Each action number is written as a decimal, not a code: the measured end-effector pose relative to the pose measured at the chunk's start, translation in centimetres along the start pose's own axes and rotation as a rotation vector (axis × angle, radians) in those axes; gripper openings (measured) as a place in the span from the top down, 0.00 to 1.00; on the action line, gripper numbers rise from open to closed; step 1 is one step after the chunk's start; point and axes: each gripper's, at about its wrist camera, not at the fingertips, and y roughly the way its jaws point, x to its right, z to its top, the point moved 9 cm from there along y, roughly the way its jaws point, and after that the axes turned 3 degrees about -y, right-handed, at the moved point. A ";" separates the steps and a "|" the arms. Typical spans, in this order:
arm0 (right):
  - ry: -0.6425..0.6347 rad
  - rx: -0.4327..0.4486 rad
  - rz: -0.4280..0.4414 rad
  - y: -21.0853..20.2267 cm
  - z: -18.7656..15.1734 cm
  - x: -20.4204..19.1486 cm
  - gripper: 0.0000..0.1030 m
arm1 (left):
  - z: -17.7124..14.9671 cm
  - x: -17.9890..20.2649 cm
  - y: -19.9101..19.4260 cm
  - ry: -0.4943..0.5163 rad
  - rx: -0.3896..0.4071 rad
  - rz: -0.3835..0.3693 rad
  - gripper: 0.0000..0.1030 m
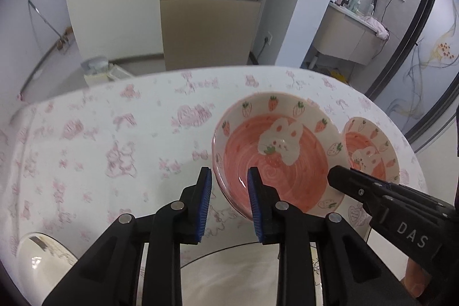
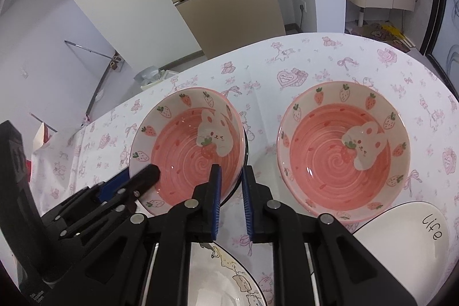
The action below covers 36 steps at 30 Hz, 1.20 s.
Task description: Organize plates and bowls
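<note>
Left gripper [image 1: 229, 177]: black two-finger tool with blue ribbed pads, nearest the left wrist camera; jaws slightly spread, straddling the near left rim of the raised bowl, with a visible gap at the outer pad.
Right gripper [image 2: 231, 177]: same build; jaws straddle the right rim of the raised bowl. Whether the pads press on the rim cannot be told from either view.
Raised bowl [image 2: 189, 145]: glazed ceramic bowl, pink spiral centre, cream band with strawberries, white rabbit motif; tilted, its left edge lifted, over the left part of the table.
Second bowl [image 2: 341, 157]: same pattern and material; resting flat on the cloth, to the right of the raised bowl, apart from it.
Table [image 2: 330, 59]: covered by a white cloth printed with pink bows, hearts and bears.
Cartoon plate [image 2: 229, 283]: white plate with dark rim and animal drawings; under the right gripper, near edge.
Lettered plate [image 2: 407, 231]: white plate marked "life"; just beside the second bowl.
Background: beige cabinet [image 1: 212, 2] beyond the far table edge.
</note>
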 end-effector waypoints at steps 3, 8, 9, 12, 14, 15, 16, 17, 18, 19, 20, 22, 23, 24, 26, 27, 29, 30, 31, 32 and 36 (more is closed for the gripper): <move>0.007 0.020 -0.012 -0.9 0.4 0.5 0.87 | 0.7 0.1 -1.4 0.002 0.042 -0.003 0.73; 0.032 0.071 0.029 -3.5 1.6 1.2 0.81 | 1.5 0.6 -3.9 -0.010 0.085 -0.036 0.71; 0.041 0.091 0.034 -4.2 2.0 1.6 0.76 | 1.6 0.9 -4.4 -0.010 0.095 -0.042 0.64; 0.060 0.165 0.012 -6.9 3.2 2.9 0.68 | 2.3 1.7 -6.6 0.001 0.168 -0.051 0.26; 0.065 0.206 -0.008 -8.7 3.8 3.8 0.64 | 2.6 2.2 -8.0 0.019 0.207 -0.036 0.18; 0.064 0.219 -0.018 -9.5 4.0 4.2 0.62 | 2.6 2.5 -8.5 0.026 0.208 -0.040 0.18; 0.066 0.233 -0.022 -10.3 4.3 4.6 0.61 | 2.7 2.9 -9.2 0.031 0.220 -0.057 0.18; 0.073 0.251 -0.022 -11.2 4.5 5.0 0.60 | 2.8 3.2 -9.9 0.031 0.237 -0.070 0.18; 0.085 0.270 -0.018 -12.1 4.7 5.4 0.57 | 3.1 3.4 -10.9 0.028 0.271 -0.078 0.18; 0.099 0.289 -0.008 -13.0 4.9 5.9 0.53 | 3.3 3.6 -11.9 0.027 0.303 -0.072 0.18; 0.113 0.307 0.005 -13.8 5.1 6.3 0.51 | 3.5 3.8 -13.2 0.034 0.339 -0.064 0.18; 0.136 0.335 0.020 -15.4 5.3 7.3 0.51 | 3.7 4.3 -15.0 0.061 0.379 -0.065 0.18; 0.149 0.351 0.020 -16.1 5.4 7.9 0.51 | 3.9 4.5 -15.5 0.067 0.388 -0.060 0.18; 0.162 0.366 0.018 -16.7 5.4 8.4 0.51 | 4.1 4.8 -16.1 0.069 0.390 -0.051 0.18; 0.186 0.389 0.013 -17.6 5.6 9.5 0.51 | 4.6 5.5 -16.4 0.067 0.370 -0.052 0.18; 0.198 0.396 0.014 -17.9 5.7 10.0 0.51 | 5.0 6.1 -16.2 0.081 0.346 -0.060 0.19; 0.226 0.403 0.018 -18.2 5.7 11.1 0.51 | 5.6 6.9 -15.5 0.106 0.318 -0.045 0.38; 0.239 0.403 0.023 -18.3 5.7 11.6 0.51 | 5.8 7.3 -14.9 0.091 0.282 -0.032 0.44; 0.250 0.402 0.026 -18.3 5.7 12.1 0.51 | 6.0 7.7 -14.7 0.077 0.263 -0.052 0.44; 0.260 0.400 0.026 -18.2 5.7 12.5 0.51 | 6.4 8.3 -14.7 0.069 0.252 -0.086 0.44; 0.304 0.390 0.014 -17.9 5.3 14.2 0.51 | 7.8 11.0 -14.4 0.050 0.226 -0.162 0.44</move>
